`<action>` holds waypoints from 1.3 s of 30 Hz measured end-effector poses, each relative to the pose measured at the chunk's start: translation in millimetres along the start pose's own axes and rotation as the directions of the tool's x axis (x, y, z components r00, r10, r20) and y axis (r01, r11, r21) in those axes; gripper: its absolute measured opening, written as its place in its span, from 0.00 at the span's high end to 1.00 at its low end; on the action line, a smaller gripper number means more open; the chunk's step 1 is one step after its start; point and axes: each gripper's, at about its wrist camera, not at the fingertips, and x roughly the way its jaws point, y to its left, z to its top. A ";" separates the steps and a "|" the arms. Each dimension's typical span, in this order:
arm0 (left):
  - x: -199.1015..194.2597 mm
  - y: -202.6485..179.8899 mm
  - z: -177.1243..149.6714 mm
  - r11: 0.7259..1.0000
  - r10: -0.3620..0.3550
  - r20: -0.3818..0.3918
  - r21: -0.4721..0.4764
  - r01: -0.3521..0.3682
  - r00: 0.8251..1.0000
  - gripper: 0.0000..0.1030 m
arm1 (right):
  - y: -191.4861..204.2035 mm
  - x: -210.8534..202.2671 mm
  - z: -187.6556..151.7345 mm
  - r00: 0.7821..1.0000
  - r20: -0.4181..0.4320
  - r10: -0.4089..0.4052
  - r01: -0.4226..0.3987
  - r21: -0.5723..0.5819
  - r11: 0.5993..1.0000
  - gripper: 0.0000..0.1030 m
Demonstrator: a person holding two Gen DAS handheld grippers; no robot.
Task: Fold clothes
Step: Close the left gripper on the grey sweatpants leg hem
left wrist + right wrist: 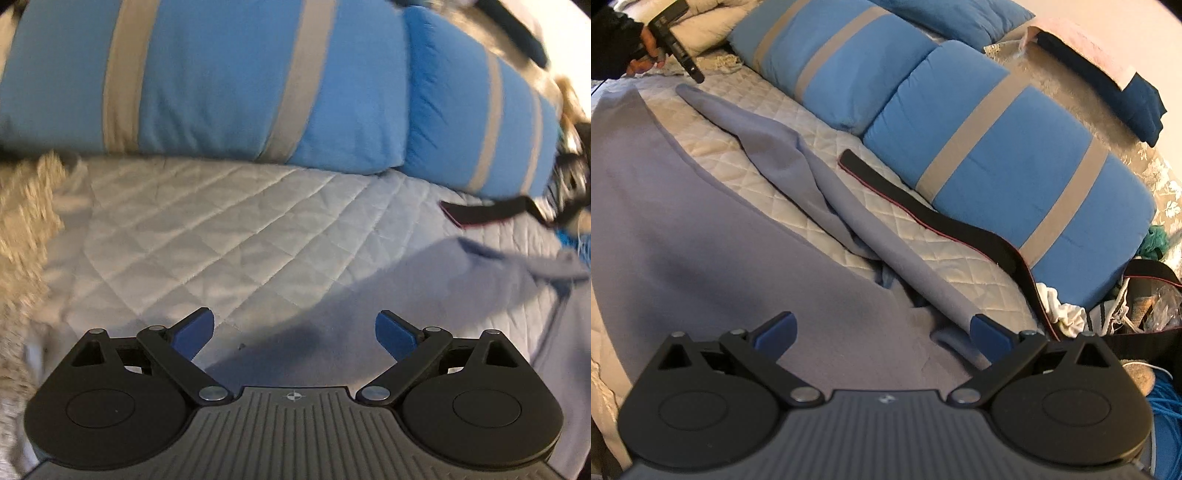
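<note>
The left wrist view is taken low and close over the quilted bedspread [229, 229], aimed level at the blue striped pillows [207, 77], which fill its upper half. The right wrist view is taken from higher and farther back, angled down along the bed, so that the pillows [997, 155] run diagonally. Shared by both are the pillows, the bedspread [820, 147], the black strap [484, 212] [923, 210] and the grey-blue garment [480, 280] [701, 236].

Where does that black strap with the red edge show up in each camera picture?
Left wrist: the strap lies at the right edge, on the quilt below the pillows.
Right wrist: the strap runs diagonally through the middle, beside the near pillow.
Shared landmark: the blue striped pillows.
</note>
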 end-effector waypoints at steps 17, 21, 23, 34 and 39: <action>-16.2 -29.8 -15.7 0.974 0.005 -0.059 0.228 0.009 0.998 0.80 | -3.4 -0.1 -2.9 1.000 -0.001 -0.001 0.001 -0.003 1.000 0.00; -18.5 -49.9 -28.5 0.934 0.058 -0.038 0.355 -0.041 0.998 0.80 | -3.5 -1.8 -4.7 1.000 0.001 -0.014 0.014 -0.017 1.000 0.00; -16.6 -56.0 -33.0 0.916 0.079 -0.041 0.397 -0.056 0.996 0.81 | -4.3 -2.7 -5.2 1.000 0.002 -0.015 0.015 -0.015 1.000 0.00; -17.6 -59.6 -31.8 0.914 0.123 -0.024 0.392 -0.104 0.992 0.97 | -38.1 -5.5 -26.4 0.999 -0.010 -0.048 0.048 -0.052 0.997 0.00; -21.6 -65.1 -33.7 0.906 0.164 0.007 0.393 -0.154 0.986 0.97 | -95.5 1.8 -46.5 0.995 -0.021 -0.095 0.095 0.001 0.995 0.00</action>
